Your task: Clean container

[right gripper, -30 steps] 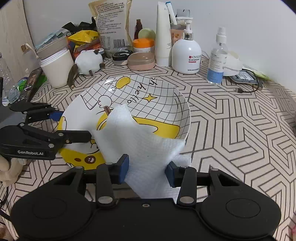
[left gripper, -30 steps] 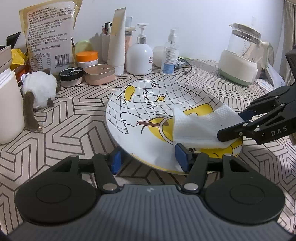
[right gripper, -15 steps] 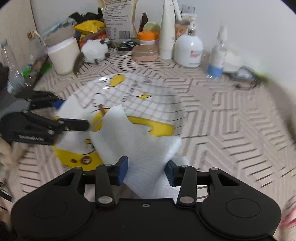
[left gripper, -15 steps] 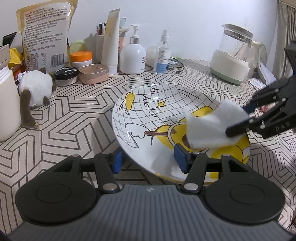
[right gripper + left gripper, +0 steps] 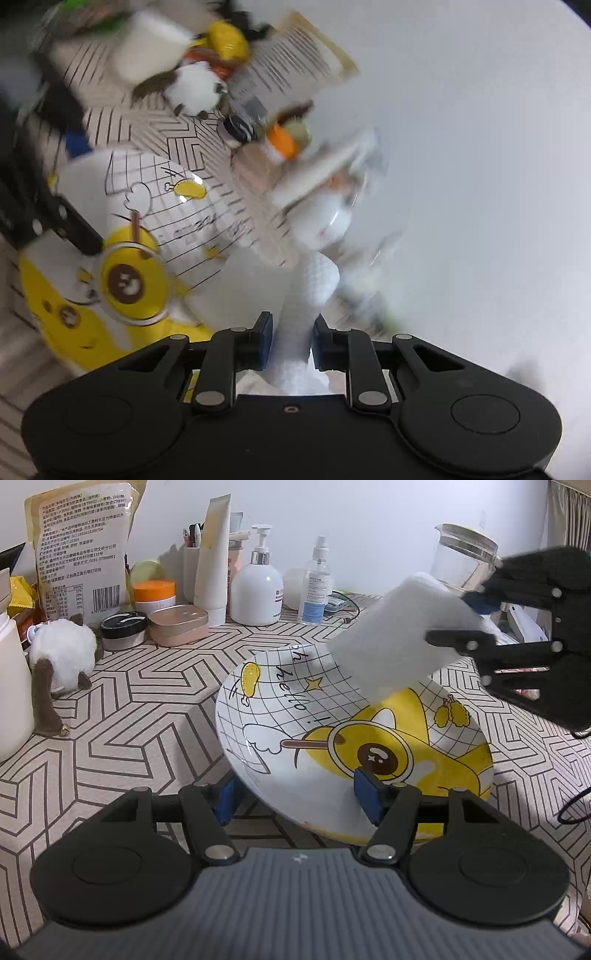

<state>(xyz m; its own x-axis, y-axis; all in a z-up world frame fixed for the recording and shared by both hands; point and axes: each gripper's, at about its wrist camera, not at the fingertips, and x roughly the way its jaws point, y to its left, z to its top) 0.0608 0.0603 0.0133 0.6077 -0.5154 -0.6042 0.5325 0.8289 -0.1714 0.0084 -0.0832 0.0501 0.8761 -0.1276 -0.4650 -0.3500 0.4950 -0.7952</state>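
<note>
A white plate with a yellow cartoon and a grid print hangs tilted above the patterned table. My left gripper is shut on its near rim, one blue pad under the plate and one on its face. My right gripper is shut on a white paper towel. In the left wrist view that towel hangs in the air over the plate's far right edge, clear of the surface, with the right gripper behind it. The right wrist view is badly blurred; the plate shows at its left.
Along the back wall stand a food pouch, an orange-lidded jar, a pink case, a pump bottle, a spray bottle and a glass kettle. A plush toy and a white tub sit at the left.
My right gripper has lifted the paper towel off the plate's face and swung up and to the right. The whole yellow cartoon now shows. The left gripper still holds the plate.
</note>
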